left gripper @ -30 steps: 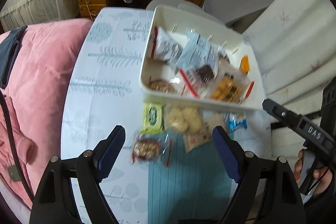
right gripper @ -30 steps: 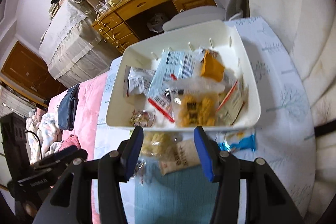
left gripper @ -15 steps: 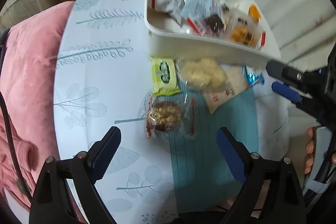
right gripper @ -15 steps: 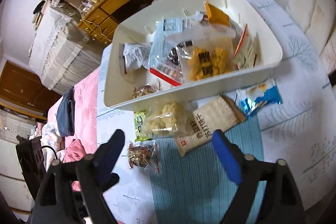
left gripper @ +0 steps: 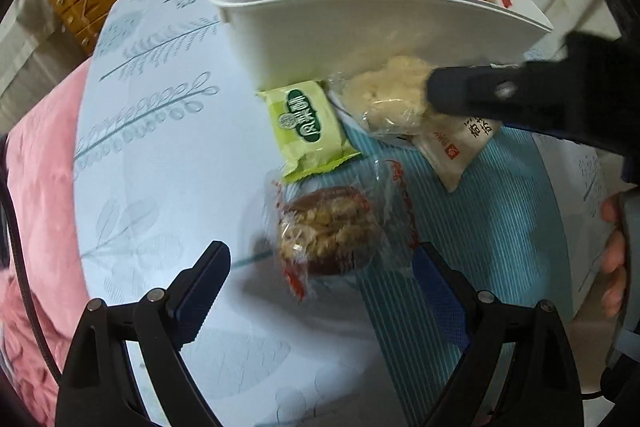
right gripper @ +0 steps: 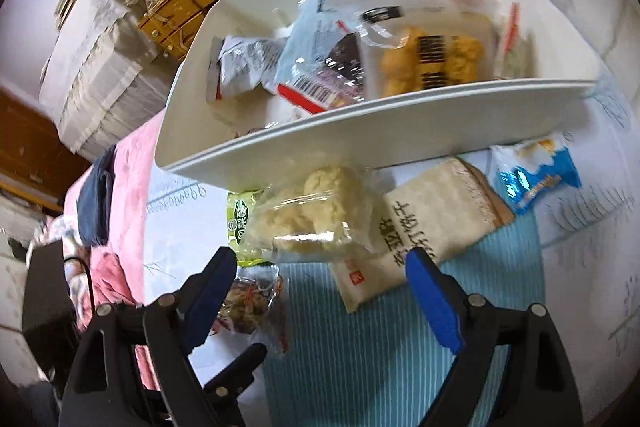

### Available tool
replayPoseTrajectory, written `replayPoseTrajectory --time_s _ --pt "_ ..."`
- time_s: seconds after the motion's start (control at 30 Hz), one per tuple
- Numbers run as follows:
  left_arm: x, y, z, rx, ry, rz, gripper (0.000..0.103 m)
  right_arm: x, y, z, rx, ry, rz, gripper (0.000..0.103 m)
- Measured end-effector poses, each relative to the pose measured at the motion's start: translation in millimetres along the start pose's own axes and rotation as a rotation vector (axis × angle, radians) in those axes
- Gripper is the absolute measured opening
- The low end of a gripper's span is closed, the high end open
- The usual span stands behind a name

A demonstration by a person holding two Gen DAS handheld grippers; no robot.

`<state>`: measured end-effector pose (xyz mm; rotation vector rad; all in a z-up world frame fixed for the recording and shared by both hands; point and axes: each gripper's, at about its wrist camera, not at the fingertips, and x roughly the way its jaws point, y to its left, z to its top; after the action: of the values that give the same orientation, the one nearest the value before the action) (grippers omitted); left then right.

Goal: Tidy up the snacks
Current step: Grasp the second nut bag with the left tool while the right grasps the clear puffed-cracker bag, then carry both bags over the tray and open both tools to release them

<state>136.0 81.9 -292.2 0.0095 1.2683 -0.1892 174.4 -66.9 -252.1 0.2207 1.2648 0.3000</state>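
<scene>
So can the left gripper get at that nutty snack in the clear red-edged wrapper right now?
Probably yes. The left gripper has its jaws wide open with the nutty snack lying flat just ahead between them, nothing on top. The green packet sits beyond it.

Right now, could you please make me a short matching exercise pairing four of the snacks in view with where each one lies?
Column 1:
1. green packet
2. nut snack in clear wrap
3. blue packet
4. orange fried snacks bag

Column 2:
A. inside the white bin
B. between the open left gripper fingers
C. on the tablecloth beside the beige cracker packet
D. against the bin's outer wall, left of the pale puffs bag

Pairs: 1-D, 2-B, 3-C, 4-A
</scene>
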Motion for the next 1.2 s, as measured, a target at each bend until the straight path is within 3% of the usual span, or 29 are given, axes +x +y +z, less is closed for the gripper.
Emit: replayPoseTrajectory --time_s 0.23,0.37,0.63,0.7,0.77,0.97,1.2 --pt "8.6 -7.9 7.3 0.052 -0.042 -0.028 0.091 17.8 21.2 2.1 -0.125 -0.028 -0.068 0.087" --pt "13.9 -7.8 8.8 0.071 -0.031 -0.054 0.085 29.1 28.2 4.2 -0.169 -0.020 -0.111 0.087" --pt "16.5 -1.1 8.8 0.095 -0.049 -0.075 0.058 39.5 31.2 7.7 -0.190 -0.006 -0.118 0.087" --pt "16.4 0.4 10.0 0.092 -0.051 -0.087 0.057 39.5 31.7 7.8 -0.190 -0.013 -0.119 0.084" --pt "15.1 4.1 9.5 0.090 -0.051 -0.096 0.056 39.1 32.9 7.4 -0.186 -0.029 -0.133 0.069" --pt "11.4 9.6 7.5 0.096 -0.037 -0.091 0.054 35.8 34.4 6.7 -0.179 -0.030 -0.131 0.055" --pt "-11.0 24.3 4.5 0.078 -0.030 -0.048 0.052 22.4 33.7 4.8 -0.162 -0.017 -0.109 0.050"
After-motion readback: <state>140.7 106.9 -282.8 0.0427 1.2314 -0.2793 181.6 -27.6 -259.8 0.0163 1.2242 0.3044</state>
